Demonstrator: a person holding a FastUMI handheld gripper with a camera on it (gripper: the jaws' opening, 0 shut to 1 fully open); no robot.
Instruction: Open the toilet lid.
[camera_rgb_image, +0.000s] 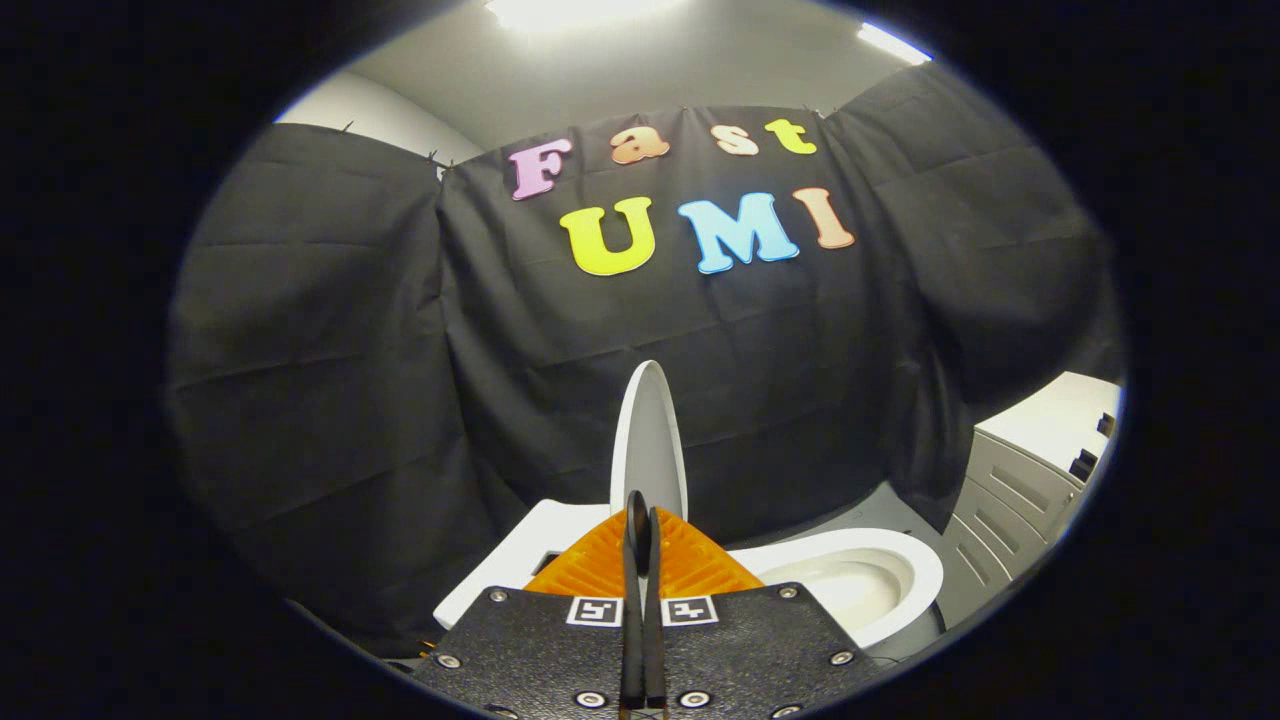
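The white toilet lid (650, 440) stands raised and nearly upright, seen almost edge-on against the black cloth wall. It rises just beyond the tips of my gripper (640, 512). The two fingers lie pressed together with no visible gap and nothing between them. I cannot tell whether their tips touch the lid's lower edge. The open toilet bowl (850, 580) with its white seat rim lies to the right of the fingers. The white tank top (530, 545) lies to their left.
A grey cabinet (1020, 480) with drawers stands to the right of the bowl. Black cloth walls close in behind and on both sides. A strip of grey floor (860, 510) shows between the bowl and the cloth.
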